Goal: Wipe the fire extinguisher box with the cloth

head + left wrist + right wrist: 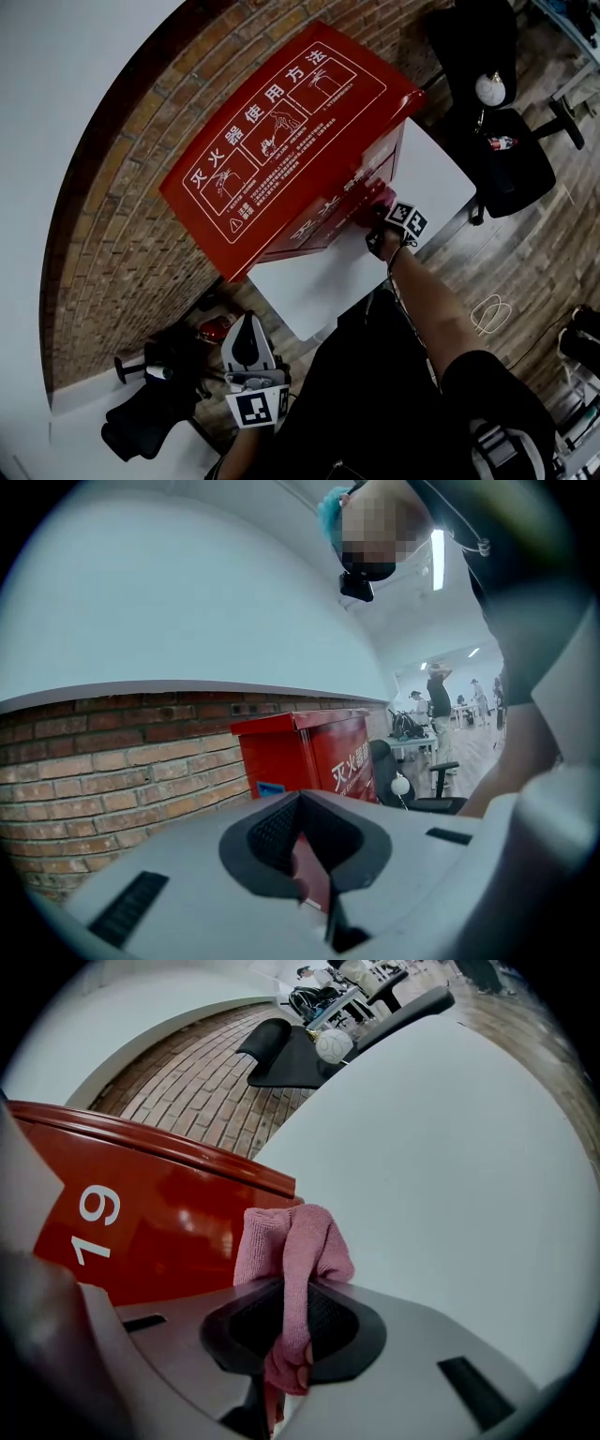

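The red fire extinguisher box (281, 141) has white print on its sloped lid and stands on a white table (319, 286) against a brick wall. My right gripper (382, 208) is at the box's front right corner, shut on a pink cloth (375, 197). In the right gripper view the bunched cloth (292, 1241) sticks out of the gripper (295, 1283) and sits against the red box front (150, 1204). My left gripper (249, 345) hangs low and away from the box, shut with nothing in it. The left gripper view looks past that gripper (300, 799) to the box (309, 752).
The brick wall (122, 234) runs behind and left of the box. A black office chair (502, 155) with a white ball (490, 89) stands at the right. Dark gear (155, 398) lies on the floor at lower left. A pale cable loop (487, 314) lies on the wood floor.
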Demonstrator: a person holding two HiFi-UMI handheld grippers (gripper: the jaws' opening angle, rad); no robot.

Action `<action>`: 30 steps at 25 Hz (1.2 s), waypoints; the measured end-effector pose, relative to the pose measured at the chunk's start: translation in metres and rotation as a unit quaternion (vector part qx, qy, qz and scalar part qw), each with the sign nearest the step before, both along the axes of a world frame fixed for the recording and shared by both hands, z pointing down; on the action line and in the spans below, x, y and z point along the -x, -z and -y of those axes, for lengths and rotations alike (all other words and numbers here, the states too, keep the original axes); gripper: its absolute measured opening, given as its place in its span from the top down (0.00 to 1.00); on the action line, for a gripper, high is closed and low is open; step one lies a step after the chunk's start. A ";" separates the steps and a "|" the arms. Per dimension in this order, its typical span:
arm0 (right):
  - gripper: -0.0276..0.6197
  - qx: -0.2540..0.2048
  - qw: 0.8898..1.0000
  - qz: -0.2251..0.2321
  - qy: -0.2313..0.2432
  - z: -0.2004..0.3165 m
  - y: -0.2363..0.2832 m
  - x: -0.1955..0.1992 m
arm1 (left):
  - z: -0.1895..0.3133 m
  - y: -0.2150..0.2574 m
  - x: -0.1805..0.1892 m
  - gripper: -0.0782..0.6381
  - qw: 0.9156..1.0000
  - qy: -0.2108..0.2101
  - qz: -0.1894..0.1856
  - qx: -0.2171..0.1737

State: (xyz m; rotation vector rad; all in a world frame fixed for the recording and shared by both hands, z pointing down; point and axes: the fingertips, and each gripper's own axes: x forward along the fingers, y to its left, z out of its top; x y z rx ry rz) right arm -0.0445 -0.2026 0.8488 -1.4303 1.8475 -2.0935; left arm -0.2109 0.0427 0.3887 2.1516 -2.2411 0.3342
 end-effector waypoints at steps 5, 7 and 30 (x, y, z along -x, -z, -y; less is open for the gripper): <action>0.86 0.005 1.000 0.006 -0.001 -0.010 -0.001 0.007 | 0.002 0.001 0.002 0.82 1.000 -0.007 0.000 -0.007; 0.86 0.007 1.000 0.007 0.002 -0.013 -0.001 0.011 | 0.003 0.003 0.002 0.82 1.000 -0.010 0.000 -0.011; 0.86 -0.056 0.995 0.080 -0.011 -0.013 0.060 0.009 | 0.006 -0.002 0.001 0.82 0.999 -0.042 0.012 0.007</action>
